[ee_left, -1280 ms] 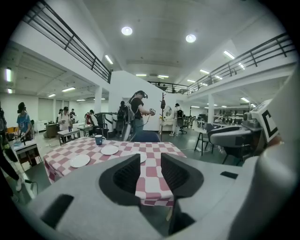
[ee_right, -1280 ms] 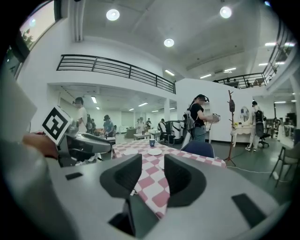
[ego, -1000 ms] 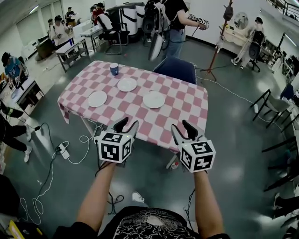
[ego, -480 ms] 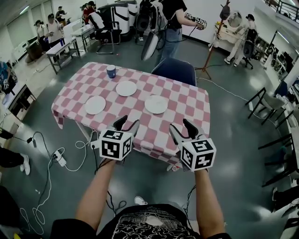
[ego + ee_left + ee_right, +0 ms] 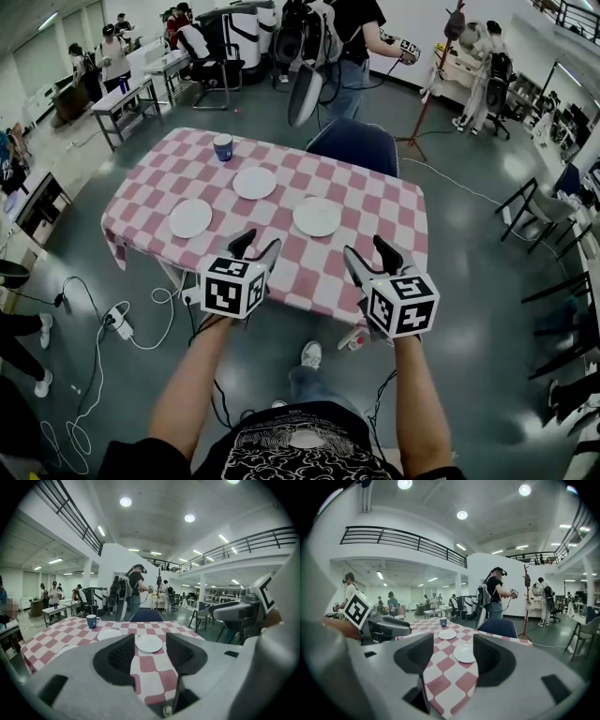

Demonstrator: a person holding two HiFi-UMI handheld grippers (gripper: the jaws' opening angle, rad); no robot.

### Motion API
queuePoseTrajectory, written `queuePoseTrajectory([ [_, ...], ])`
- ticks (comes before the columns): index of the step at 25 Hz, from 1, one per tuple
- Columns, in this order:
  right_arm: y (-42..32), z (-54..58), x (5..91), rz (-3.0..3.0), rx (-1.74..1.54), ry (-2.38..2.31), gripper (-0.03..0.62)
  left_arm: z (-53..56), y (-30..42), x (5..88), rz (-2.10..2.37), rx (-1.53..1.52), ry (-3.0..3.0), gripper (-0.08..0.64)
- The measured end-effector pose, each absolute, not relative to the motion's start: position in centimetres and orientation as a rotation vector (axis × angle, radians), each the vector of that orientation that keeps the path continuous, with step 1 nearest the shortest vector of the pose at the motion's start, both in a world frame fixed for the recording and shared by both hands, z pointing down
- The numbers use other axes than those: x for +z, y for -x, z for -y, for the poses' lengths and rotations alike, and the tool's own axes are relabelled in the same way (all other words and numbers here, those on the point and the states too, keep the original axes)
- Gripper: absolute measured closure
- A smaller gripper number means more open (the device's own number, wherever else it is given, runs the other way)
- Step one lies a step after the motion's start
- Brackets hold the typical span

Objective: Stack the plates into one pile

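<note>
Plates, three round white ones (image 5: 190,217) (image 5: 254,182) (image 5: 317,217), lie separately on the red-checked tabletop (image 5: 370,202); left hand-held gripper (image 5: 256,243) and right hand-held gripper (image 5: 368,249), just opening, spread empty.

Large open lab hall, railed mezzanine (image 5: 403,538), work tables (image 5: 129,95), people with rigs (image 5: 349,37), floor cables (image 5: 120,317)

Head view steeply down; gripper views low across shared table (image 5: 375,211)
</note>
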State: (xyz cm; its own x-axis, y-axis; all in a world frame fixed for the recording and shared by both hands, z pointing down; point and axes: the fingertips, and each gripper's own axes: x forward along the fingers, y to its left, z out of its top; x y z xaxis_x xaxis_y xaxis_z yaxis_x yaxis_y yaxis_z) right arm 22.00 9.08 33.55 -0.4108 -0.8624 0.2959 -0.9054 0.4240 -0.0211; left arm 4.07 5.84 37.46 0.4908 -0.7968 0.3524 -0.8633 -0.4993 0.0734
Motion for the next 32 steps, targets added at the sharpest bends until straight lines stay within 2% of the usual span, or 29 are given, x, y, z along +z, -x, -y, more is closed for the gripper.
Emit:
queuePoseTrajectory([
  [19, -25.7, 8.7, 38.5, 2.462, 0.489, -1.49, 0.322, 11.0, -8.4, 41.9, 1.387, 0.506, -2.426, 0.343],
  [32, -27.2, 14.5, 43.6, 2.442, 0.741, -1.355, 0.304, 16.8, -10.0, 45.8, 1.26, 0.573, -2.334, 0.334],
])
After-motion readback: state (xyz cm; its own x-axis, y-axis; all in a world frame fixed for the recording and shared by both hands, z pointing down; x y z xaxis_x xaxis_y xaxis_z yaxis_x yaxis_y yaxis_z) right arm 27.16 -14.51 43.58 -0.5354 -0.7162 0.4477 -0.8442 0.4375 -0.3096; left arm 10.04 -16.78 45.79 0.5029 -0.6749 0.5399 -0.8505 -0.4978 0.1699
